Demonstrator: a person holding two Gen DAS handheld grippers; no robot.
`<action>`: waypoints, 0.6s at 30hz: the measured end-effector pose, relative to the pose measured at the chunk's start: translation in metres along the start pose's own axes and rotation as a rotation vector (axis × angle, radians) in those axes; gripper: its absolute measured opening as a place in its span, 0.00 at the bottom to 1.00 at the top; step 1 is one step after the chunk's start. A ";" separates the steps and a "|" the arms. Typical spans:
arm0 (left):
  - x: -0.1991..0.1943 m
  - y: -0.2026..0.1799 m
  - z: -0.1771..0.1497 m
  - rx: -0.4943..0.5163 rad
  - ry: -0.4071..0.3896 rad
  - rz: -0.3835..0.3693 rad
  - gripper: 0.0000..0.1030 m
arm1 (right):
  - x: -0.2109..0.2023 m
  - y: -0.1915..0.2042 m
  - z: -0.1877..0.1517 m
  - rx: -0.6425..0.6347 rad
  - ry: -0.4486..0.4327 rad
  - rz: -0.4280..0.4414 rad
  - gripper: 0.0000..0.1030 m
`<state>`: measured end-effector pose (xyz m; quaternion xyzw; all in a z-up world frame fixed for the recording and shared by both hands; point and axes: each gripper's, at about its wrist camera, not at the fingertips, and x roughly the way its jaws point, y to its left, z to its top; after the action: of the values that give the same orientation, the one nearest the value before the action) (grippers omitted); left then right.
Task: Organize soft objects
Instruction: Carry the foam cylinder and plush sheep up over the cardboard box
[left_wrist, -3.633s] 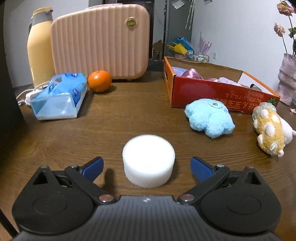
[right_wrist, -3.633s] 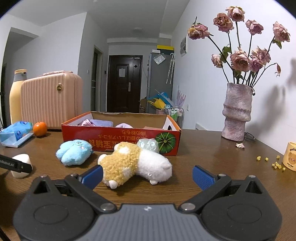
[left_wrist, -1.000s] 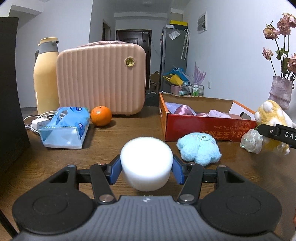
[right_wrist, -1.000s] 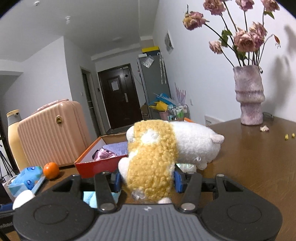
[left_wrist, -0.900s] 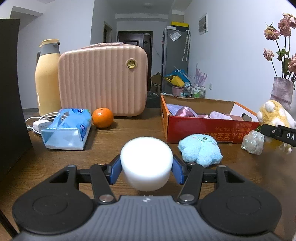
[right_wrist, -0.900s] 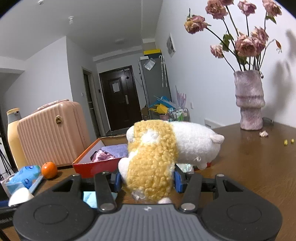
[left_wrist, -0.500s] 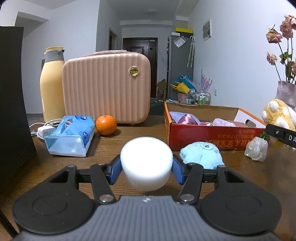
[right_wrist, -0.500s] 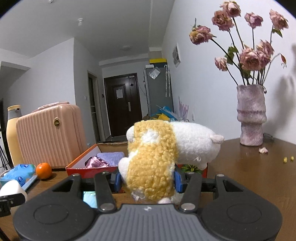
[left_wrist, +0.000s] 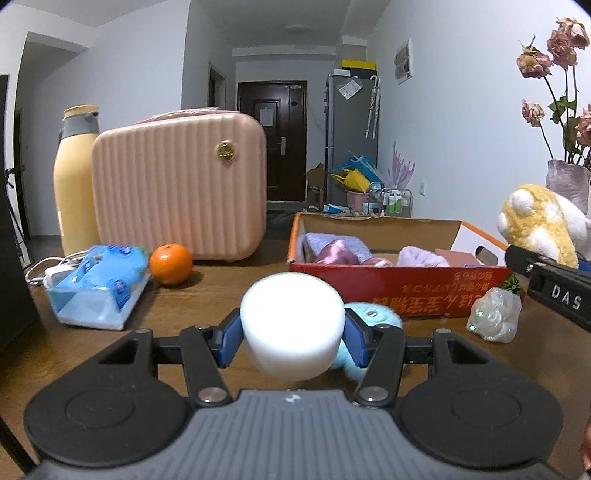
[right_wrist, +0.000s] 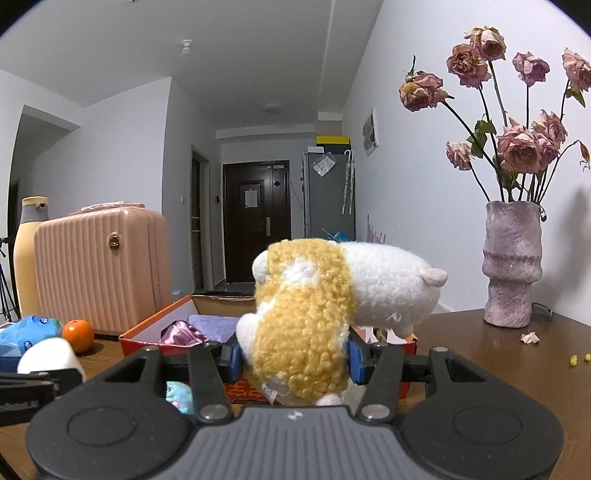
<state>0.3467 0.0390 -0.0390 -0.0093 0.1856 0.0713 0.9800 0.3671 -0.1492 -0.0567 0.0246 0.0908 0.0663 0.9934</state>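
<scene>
The left gripper (left_wrist: 292, 334) clamps a white foam puck (left_wrist: 291, 325) above the counter (left_wrist: 177, 317); the right gripper (right_wrist: 293, 356) grips a yellow-and-white plush (right_wrist: 321, 317) beside the red box (left_wrist: 402, 286).

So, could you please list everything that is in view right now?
Sponge: 1, white, in left gripper.
Plush: 1, yellow and white, in right gripper.
Blue plush: 1, on table behind sponge.
Box: 1, red, holding purple cloths.
Clear toy: 1, by box corner.
Orange: 1, beside tissues.
Tissues: 1, blue pack, table left.
Case: 1, pink, behind orange.
Flask: 1, yellow, left of case.
Vase: 1, purple, dried roses.
Table: 1, brown wood.
Left gripper: black, blue pads.
Right gripper: same.
</scene>
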 end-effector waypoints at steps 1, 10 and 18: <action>0.002 -0.004 0.001 0.002 -0.002 -0.004 0.56 | 0.001 -0.001 0.000 -0.004 -0.002 0.000 0.49; 0.023 -0.028 0.009 0.011 -0.014 -0.021 0.56 | 0.017 -0.010 0.001 -0.040 -0.017 0.006 0.50; 0.041 -0.041 0.016 0.013 -0.023 -0.026 0.56 | 0.034 -0.019 0.003 -0.065 -0.028 0.008 0.50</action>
<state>0.3964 0.0052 -0.0393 -0.0044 0.1748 0.0576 0.9829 0.4028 -0.1634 -0.0613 -0.0065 0.0748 0.0729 0.9945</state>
